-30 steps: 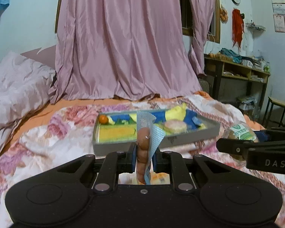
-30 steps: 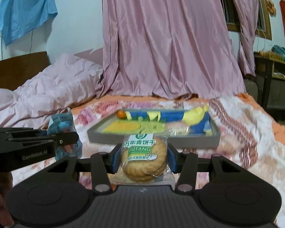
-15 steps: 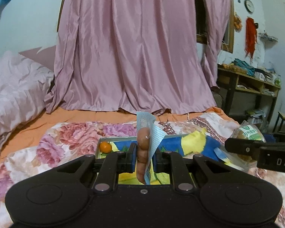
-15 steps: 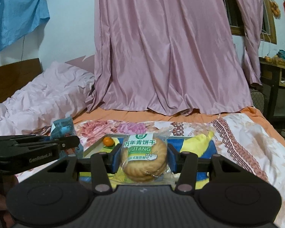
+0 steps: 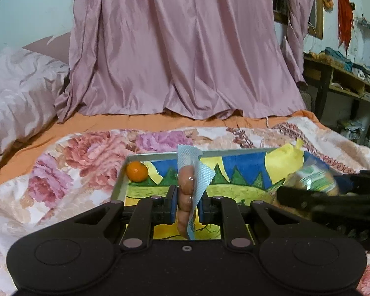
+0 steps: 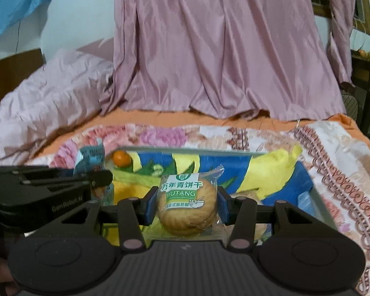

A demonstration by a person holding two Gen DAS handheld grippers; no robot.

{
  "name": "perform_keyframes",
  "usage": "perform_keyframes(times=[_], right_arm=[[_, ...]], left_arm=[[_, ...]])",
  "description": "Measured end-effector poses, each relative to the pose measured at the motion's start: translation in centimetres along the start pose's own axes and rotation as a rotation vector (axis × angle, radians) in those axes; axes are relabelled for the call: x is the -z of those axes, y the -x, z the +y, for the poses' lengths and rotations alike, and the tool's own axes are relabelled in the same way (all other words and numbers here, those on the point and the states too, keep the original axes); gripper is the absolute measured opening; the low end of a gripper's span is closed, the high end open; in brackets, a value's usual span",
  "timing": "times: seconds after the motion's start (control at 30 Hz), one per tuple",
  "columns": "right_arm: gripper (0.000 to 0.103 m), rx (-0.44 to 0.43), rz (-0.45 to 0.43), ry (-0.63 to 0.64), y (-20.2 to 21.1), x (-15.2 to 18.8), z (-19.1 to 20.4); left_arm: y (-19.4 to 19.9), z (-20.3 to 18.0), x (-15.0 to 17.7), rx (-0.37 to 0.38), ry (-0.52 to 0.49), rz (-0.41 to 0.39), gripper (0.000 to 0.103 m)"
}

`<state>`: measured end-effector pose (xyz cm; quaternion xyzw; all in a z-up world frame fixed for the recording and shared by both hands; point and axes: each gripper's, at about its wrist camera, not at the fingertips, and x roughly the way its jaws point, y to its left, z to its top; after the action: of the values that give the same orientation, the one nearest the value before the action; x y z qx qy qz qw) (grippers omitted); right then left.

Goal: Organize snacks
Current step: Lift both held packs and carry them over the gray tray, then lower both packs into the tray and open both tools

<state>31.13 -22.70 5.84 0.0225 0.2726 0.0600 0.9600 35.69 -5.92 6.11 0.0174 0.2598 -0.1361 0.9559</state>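
left wrist view shows the left gripper (image 5: pixel 187 204) with its jaws clamped on a sausage pack (image 5: pixel 188 187), held upright over the near edge of the grey tray (image 5: pixel 122 180), where an orange (image 5: pixel 136 171) lies in the far left corner. right gripper (image 6: pixel 185 206) has its jaws closed on a wrapped biscuit (image 6: pixel 187 203) above the tray's middle. i judge this the carry-to-tray step; next, lower each snack onto bare tray floor and release.

Pink curtain (image 5: pixel 185 49), floral bedspread (image 5: pixel 69 162).
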Motion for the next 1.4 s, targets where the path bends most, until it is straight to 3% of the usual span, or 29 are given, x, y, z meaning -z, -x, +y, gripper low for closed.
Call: perform_keyframes(times=[0.5,0.93,1.03,1.1,1.2,1.4], right_arm=[[0.056,0.024,0.033,0.032,-2.0,1.4,-0.3],[0.065,0.06,-0.026,0.023,-0.9,0.8,-1.5],[0.069,0.069,-0.045,0.024,-0.3,0.5,-1.8],[0.071,0.068,-0.06,0.021,0.1,0.3,-2.0],[0.08,0.071,-0.077,0.015,0.8,0.1,-2.2],[0.084,0.08,-0.099,0.019,2.6,0.3,-2.0]], left_arm=[[-1.9,0.3,0.9,-0.025,-0.018,0.033,0.019],[-0.9,-0.4,-0.7,0.017,-0.003,-0.048,0.032],[-0.2,-0.9,-1.1,0.026,-0.013,-0.083,0.041],[0.2,-1.1,-1.3,0.022,-0.012,-0.103,0.056],[0.7,-1.1,-1.5,0.019,-0.003,-0.119,0.069],[2.4,-0.8,-1.3,0.037,0.006,-0.138,0.078]])
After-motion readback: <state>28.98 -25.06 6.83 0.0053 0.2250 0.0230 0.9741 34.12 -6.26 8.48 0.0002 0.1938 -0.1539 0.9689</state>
